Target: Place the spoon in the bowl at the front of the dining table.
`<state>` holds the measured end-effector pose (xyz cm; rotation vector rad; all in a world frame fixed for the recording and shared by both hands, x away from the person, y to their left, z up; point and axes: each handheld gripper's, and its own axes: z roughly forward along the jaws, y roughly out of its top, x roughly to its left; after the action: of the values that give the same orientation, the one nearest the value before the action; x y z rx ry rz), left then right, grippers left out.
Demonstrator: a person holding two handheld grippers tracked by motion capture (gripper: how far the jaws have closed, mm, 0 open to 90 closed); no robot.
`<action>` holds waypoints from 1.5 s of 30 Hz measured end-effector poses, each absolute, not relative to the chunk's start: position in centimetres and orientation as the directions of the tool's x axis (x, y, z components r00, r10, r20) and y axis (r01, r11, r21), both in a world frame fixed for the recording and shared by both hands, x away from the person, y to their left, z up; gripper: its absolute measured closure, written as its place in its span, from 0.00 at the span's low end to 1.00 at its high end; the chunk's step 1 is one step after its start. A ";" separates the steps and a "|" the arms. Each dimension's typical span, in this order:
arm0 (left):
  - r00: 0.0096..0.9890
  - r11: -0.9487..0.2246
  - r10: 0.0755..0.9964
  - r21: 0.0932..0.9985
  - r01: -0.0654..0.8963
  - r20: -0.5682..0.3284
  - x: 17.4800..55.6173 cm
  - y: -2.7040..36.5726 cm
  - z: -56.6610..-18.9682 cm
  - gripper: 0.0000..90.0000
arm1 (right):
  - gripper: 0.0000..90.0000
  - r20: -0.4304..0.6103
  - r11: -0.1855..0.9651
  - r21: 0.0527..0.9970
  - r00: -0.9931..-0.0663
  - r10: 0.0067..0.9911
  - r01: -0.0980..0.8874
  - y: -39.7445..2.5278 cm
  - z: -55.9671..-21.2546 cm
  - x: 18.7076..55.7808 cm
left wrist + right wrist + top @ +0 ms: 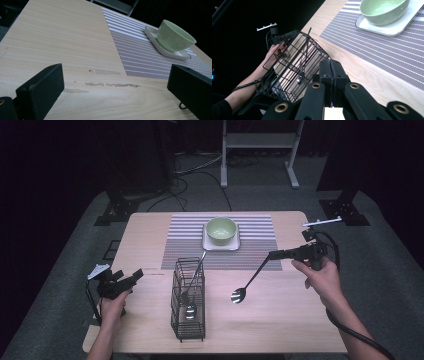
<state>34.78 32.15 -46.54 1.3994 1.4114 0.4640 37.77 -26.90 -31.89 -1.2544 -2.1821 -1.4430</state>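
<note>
My right gripper (272, 254) is shut on the handle end of a metal spoon (251, 279), which slants down to the left with its bowl just above the wooden table (290, 320). In the right gripper view the jaws of the right gripper (332, 68) are pressed together. A black wire basket (188, 300) stands at the front middle, and a second spoon (194, 277) leans inside it. The basket (292, 62) lies beyond the shut jaws. My left gripper (131, 279) stands open to the left of the basket, and nothing lies between the jaws of the left gripper (115, 82).
A green bowl (221, 230) sits on a white square plate (220, 245) on a striped placemat (260, 240) at the back middle. The bowl (175, 35) lies far ahead of the left jaws. Black stand feet (117, 207) and a white frame (260, 140) stand on the floor behind.
</note>
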 end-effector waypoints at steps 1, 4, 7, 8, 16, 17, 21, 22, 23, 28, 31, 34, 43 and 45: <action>0.230 0.242 0.892 0.840 0.486 -0.390 34.8 32.1 -46.5 0.00 | 0.99 0.603 0.143 0.634 -0.601 0.524 0.760 -26.9 -31.9 37.9; 0.229 0.242 0.892 0.840 0.486 -0.389 34.8 32.2 -46.5 0.00 | 0.99 0.602 0.139 0.636 -0.601 0.526 0.759 -26.9 -31.9 38.0; 0.227 0.244 0.892 0.840 0.485 -0.390 34.8 32.2 -46.5 0.00 | 0.99 0.602 0.137 0.636 -0.600 0.527 0.759 -26.9 -31.9 38.2; 0.228 0.244 0.892 0.840 0.485 -0.391 34.8 32.2 -46.5 0.00 | 0.99 0.603 0.136 0.634 -0.598 0.528 0.761 -26.9 -31.9 38.2; 0.227 0.244 0.892 0.840 0.485 -0.390 34.8 32.3 -46.5 0.00 | 0.99 0.604 0.130 0.634 -0.593 0.533 0.762 -26.8 -32.0 38.7; 0.226 0.245 0.892 0.840 0.485 -0.391 34.8 32.3 -46.5 0.00 | 0.99 0.603 0.130 0.633 -0.592 0.534 0.763 -26.8 -31.9 38.7; 0.227 0.245 0.892 0.840 0.485 -0.391 34.8 32.3 -46.5 0.00 | 0.99 0.604 0.123 0.634 -0.589 0.537 0.763 -26.9 -31.9 38.9; 0.227 0.244 0.892 0.840 0.485 -0.390 34.8 32.3 -46.5 0.00 | 0.99 0.603 0.122 0.635 -0.589 0.538 0.762 -26.9 -31.9 39.0; 0.227 0.244 0.892 0.840 0.485 -0.390 34.8 32.3 -46.5 0.00 | 0.99 0.604 0.120 0.634 -0.586 0.540 0.764 -26.9 -31.9 39.0; 0.226 0.245 0.892 0.840 0.485 -0.391 34.8 32.3 -46.5 0.00 | 0.99 0.608 0.115 0.632 -0.582 0.541 0.767 -26.9 -31.9 39.3; 0.226 0.245 0.892 0.840 0.485 -0.391 34.8 32.3 -46.5 0.00 | 0.99 0.605 0.116 0.632 -0.582 0.543 0.766 -26.8 -31.9 39.5; 0.226 0.245 0.892 0.840 0.484 -0.391 34.8 32.3 -46.5 0.00 | 0.99 0.608 0.112 0.631 -0.580 0.542 0.767 -26.8 -31.9 39.7; 0.227 0.244 0.893 0.841 0.483 -0.389 34.8 32.3 -46.5 0.00 | 0.99 0.605 0.111 0.632 -0.578 0.547 0.767 -26.5 -31.8 40.2; 0.226 0.244 0.893 0.841 0.483 -0.389 34.8 32.3 -46.5 0.00 | 0.99 0.605 0.110 0.633 -0.578 0.548 0.767 -26.5 -31.8 40.3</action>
<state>34.77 32.33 -46.48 1.3950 1.4133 0.4689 40.29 -26.49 -31.81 -1.3105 -2.1648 -1.4578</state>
